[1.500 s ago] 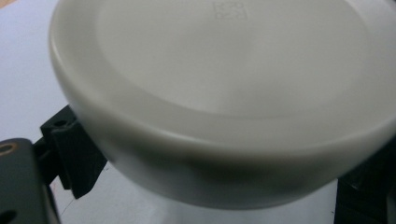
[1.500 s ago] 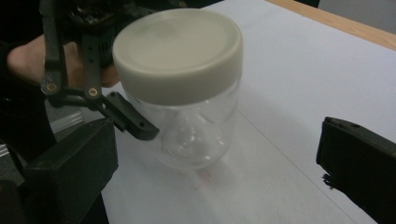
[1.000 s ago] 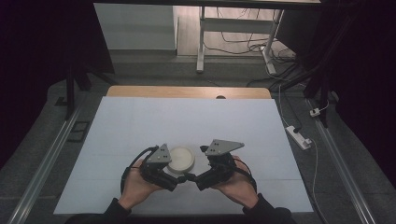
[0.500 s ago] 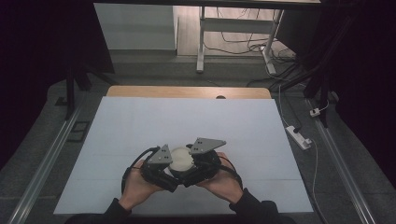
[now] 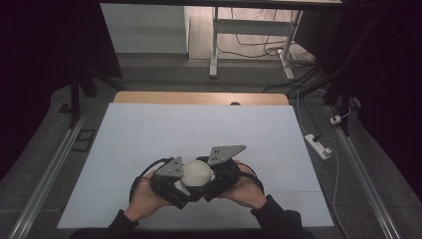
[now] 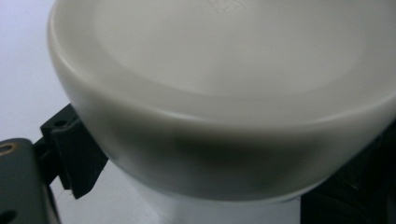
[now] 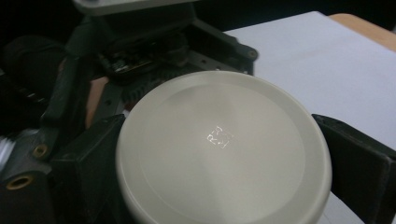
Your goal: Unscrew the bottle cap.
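A round cream-white lid (image 5: 197, 174) tops a white jar near the table's front edge, held between both hands. In the right gripper view the lid (image 7: 219, 149) sits between my right gripper's (image 7: 224, 161) two black jaws, which press on its rim from either side. My right gripper (image 5: 218, 175) comes in from the right in the high view. My left gripper (image 5: 174, 182) meets the jar from the left. Seen up close in the left gripper view, the lid (image 6: 224, 93) looms over the jar body (image 6: 210, 212), and the left gripper (image 6: 210, 205) has its jaws against that body.
The white tabletop (image 5: 199, 129) stretches out ahead and to both sides of the hands, with a wooden strip (image 5: 199, 97) along its far edge. A power strip (image 5: 318, 145) lies on the floor to the right. Metal rails run along both sides.
My right gripper has moved left, up against the jar, and its jaws now bear on the lid. The left gripper and jar have stayed about where they were.
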{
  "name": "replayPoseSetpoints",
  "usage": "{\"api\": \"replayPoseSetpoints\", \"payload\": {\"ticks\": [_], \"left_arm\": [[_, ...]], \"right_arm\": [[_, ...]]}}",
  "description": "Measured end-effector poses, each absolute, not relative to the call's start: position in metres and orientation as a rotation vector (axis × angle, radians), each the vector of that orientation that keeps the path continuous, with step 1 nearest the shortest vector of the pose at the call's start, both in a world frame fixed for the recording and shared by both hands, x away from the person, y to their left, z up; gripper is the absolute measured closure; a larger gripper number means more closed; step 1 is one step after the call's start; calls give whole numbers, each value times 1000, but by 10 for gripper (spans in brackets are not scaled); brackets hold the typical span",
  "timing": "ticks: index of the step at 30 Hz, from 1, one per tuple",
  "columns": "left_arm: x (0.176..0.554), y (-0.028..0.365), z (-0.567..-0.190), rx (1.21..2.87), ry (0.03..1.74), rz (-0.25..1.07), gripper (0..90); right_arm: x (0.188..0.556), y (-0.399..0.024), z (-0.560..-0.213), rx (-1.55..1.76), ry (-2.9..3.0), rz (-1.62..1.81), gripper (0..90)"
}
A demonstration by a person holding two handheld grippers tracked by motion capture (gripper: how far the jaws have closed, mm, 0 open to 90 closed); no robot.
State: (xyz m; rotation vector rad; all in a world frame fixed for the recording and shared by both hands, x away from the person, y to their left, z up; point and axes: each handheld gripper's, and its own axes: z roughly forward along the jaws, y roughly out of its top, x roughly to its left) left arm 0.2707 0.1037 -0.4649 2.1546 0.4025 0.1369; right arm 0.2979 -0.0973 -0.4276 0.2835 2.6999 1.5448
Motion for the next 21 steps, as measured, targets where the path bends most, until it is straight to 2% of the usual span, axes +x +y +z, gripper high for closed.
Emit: {"api": "replayPoseSetpoints", "payload": {"ticks": [10, 11, 13, 21], "left_arm": [[268, 97, -468, 2193, 288, 94, 71], [268, 96, -468, 2193, 287, 95, 71], [268, 97, -467, 2182, 297, 102, 71], [270, 104, -465, 2132, 402, 160, 71]], "right_arm": [[310, -108, -436, -30, 2814, 1651, 65], [310, -108, -436, -30, 2814, 1651, 65], [309, -105, -437, 28, 2808, 1650, 5], [295, -101, -420, 241, 2651, 1542, 0]]}}
